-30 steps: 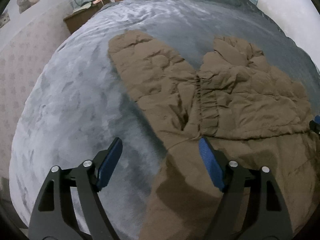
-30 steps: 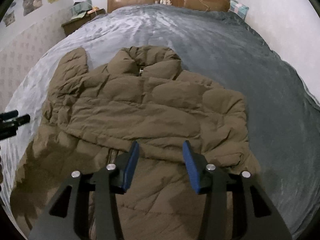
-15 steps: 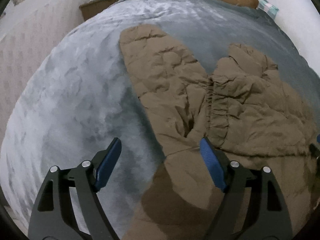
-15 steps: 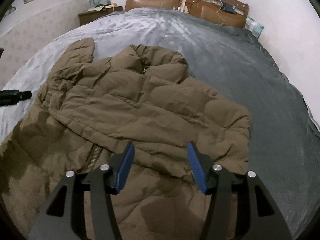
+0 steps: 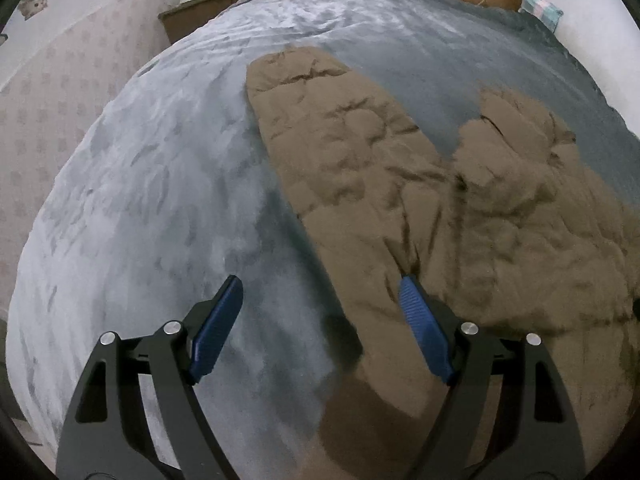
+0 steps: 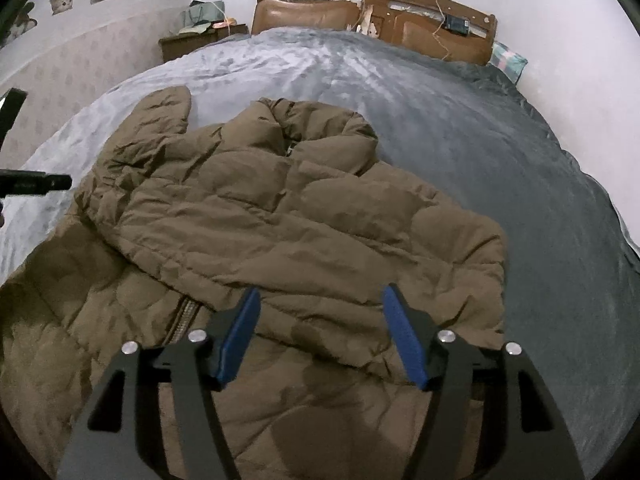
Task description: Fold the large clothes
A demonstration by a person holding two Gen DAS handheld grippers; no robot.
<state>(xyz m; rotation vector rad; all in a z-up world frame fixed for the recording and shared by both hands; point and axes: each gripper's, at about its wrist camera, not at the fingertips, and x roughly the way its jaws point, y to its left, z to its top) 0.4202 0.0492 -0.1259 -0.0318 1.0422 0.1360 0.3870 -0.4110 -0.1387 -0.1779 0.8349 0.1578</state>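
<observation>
A brown puffer jacket (image 6: 280, 216) lies on a grey-blue bed cover (image 6: 480, 148). Its right sleeve is folded across the chest, and its left sleeve (image 5: 332, 128) stretches out flat toward the headboard in the left wrist view. My left gripper (image 5: 320, 320) is open and empty, hovering over the jacket's left edge below that sleeve. My right gripper (image 6: 320, 332) is open and empty above the folded sleeve's lower edge, next to the zipper (image 6: 182, 316). The collar (image 6: 316, 120) points toward the headboard.
A wooden headboard (image 6: 372, 12) stands at the far end, with a nightstand (image 6: 192, 40) holding clutter at the far left and a checked pillow (image 6: 508, 60) at the far right. A papered wall (image 5: 44, 120) runs along the left of the bed.
Both grippers have moved slightly forward and higher over the jacket. The left gripper has shifted toward the outstretched sleeve. The jacket itself has not moved.
</observation>
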